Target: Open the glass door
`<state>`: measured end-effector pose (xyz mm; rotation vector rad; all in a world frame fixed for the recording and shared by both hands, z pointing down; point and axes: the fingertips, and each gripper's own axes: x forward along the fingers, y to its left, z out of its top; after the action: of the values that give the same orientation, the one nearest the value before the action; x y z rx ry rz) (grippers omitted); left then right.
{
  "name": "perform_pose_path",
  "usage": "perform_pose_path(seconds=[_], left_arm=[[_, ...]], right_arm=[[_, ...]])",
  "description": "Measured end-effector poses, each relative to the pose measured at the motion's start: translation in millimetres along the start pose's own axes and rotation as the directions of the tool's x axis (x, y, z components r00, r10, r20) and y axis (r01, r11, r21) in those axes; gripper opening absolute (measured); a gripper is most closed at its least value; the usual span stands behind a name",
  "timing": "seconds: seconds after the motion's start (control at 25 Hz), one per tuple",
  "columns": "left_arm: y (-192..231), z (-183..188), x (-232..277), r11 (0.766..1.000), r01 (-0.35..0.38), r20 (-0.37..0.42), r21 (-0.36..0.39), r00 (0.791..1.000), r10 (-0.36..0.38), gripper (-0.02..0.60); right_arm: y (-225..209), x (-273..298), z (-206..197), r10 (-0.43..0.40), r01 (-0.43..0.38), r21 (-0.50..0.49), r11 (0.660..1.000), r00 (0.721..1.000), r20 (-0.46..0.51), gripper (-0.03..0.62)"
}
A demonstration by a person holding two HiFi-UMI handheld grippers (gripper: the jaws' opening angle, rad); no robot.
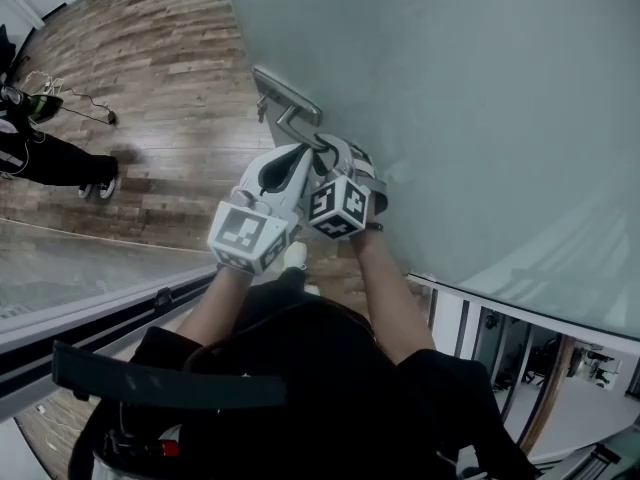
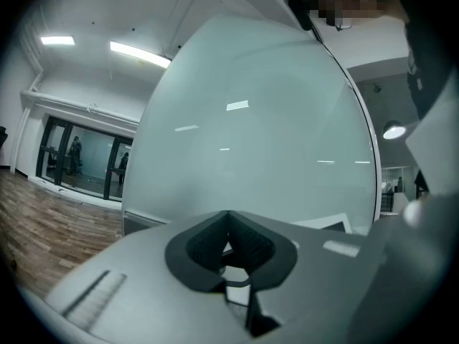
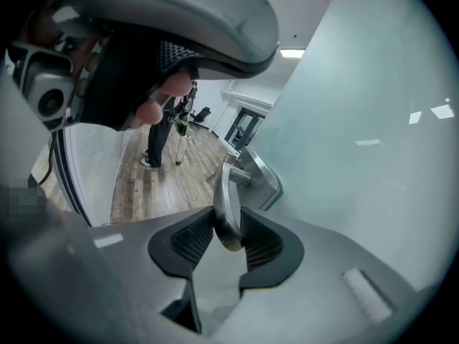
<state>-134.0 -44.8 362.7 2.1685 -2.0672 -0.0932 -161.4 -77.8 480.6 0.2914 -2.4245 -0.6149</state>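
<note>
The frosted glass door point(image 1: 480, 98) fills the right of the head view, and its steel lever handle point(image 1: 298, 120) sticks out from a steel plate point(image 1: 285, 90). My right gripper point(image 1: 324, 150) is shut on the lever's free end. In the right gripper view the lever point(image 3: 226, 192) stands upright between the two black pads, which press on its sides, and my right gripper point(image 3: 228, 229) points slightly down. My left gripper point(image 1: 300, 156) sits close beside it on the left, shut on nothing. In the left gripper view my left gripper point(image 2: 229, 228) faces the glass door point(image 2: 251, 120).
A person in dark clothes point(image 1: 45, 156) stands on the wooden floor point(image 1: 170, 78) to the left, next to a metal stand. A dark door track and a glass panel point(image 1: 90, 313) run along the lower left. More glazed frames point(image 1: 520, 353) stand at the lower right.
</note>
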Motion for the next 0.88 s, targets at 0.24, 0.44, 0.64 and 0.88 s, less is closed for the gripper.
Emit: perform_pose_path(seconds=[0.24,0.44,0.64,0.88], left_arm=[[6.9,12.9,96.3,1.0,0.016,-0.04,-0.022,0.999,-0.017,-0.002],[24.6,4.8,82.4,0.999,0.041,-0.022,-0.022,0.999,-0.041,-0.002],[37.4,-13.6,84.8,0.995,0.099,-0.009,-0.004,0.995,-0.099,-0.002],[51.6,-17.4,81.0,0.991,0.131,-0.014,-0.01,0.991,-0.131,-0.002]], right_arm=[[-79.6,20.1,-30.8,0.009,-0.008,0.056,0.998,1.0,-0.013,0.118],[-70.2,18.6,-30.2,-0.045,0.046,0.059,0.997,0.999,-0.028,0.118],[-72.0,26.4,-39.5,-0.086,0.089,0.073,0.993,0.995,-0.043,0.118],[-83.2,32.8,-45.9,-0.129,0.134,0.086,0.987,0.99,-0.064,0.118]])
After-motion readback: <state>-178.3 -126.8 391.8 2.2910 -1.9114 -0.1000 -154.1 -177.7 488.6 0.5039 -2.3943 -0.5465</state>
